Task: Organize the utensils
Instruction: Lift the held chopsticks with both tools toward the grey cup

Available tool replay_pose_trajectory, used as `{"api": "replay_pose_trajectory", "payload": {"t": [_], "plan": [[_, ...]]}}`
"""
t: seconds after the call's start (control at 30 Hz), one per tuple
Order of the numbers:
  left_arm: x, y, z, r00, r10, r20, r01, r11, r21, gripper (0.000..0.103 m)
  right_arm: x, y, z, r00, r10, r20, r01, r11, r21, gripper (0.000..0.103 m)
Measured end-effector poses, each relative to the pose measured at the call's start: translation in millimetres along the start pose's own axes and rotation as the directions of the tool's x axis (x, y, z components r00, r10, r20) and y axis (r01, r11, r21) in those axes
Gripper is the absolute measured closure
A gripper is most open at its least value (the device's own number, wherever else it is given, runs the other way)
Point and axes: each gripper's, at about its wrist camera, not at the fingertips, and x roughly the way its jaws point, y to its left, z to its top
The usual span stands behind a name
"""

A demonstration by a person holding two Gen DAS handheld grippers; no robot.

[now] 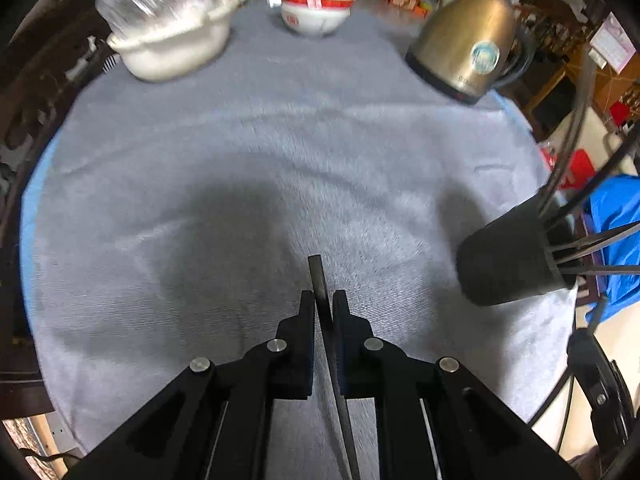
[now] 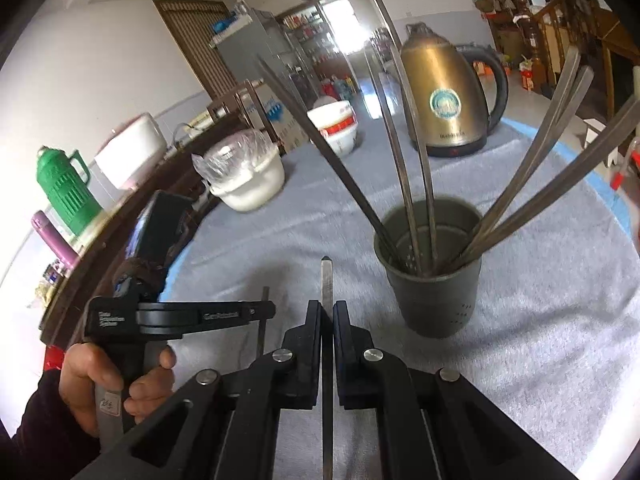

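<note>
A dark grey utensil cup (image 2: 434,280) stands on the grey cloth and holds several metal chopsticks (image 2: 404,168) that lean outward. It also shows at the right edge of the left wrist view (image 1: 508,256). My left gripper (image 1: 323,300) is shut on a flat metal chopstick (image 1: 318,280), left of the cup. My right gripper (image 2: 327,310) is shut on another metal chopstick (image 2: 327,280), just left of and nearer than the cup. The left gripper shows in the right wrist view (image 2: 262,308), held by a hand, with its chopstick hanging down.
A gold electric kettle (image 2: 446,96) stands behind the cup. A white bowl with a red band (image 2: 336,128) and a plastic-covered white pot (image 2: 248,176) stand at the back left. The grey cloth (image 1: 240,152) covers a round table. A green thermos (image 2: 66,188) stands on a side counter.
</note>
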Motion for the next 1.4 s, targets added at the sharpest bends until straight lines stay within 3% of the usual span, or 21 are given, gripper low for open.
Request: {"api": "replay_pose_trajectory", "payload": {"t": [0.3, 0.53, 0.93, 1.4], "plan": [[-88.7, -19.1, -9.1, 0.978, -0.022, 0.207, 0.012, 0.999, 0.047, 0.096, -40.8, -14.1, 11.1, 0.991, 0.01, 0.136, -0.016, 0.999, 0.04, 0.097], [-135.0, -29.0, -16.1, 0.953, -0.042, 0.3, 0.022, 0.997, 0.07, 0.096, -66.8, -16.7, 21.0, 0.976, 0.03, 0.218, -0.044, 0.997, 0.057, 0.097], [-155.8, -48.7, -28.4, 0.91, 0.045, 0.413, -0.101, 0.988, 0.116, 0.096, -66.5, -4.1, 21.5, 0.973, 0.056, 0.225, -0.066, 0.997, 0.036, 0.096], [-175.4, -60.4, -36.8, 0.878, 0.07, 0.473, -0.15, 0.98, 0.134, 0.096, -83.1, 5.4, 31.5, 0.96, 0.057, 0.274, -0.064, 0.998, 0.018, 0.097]]}}
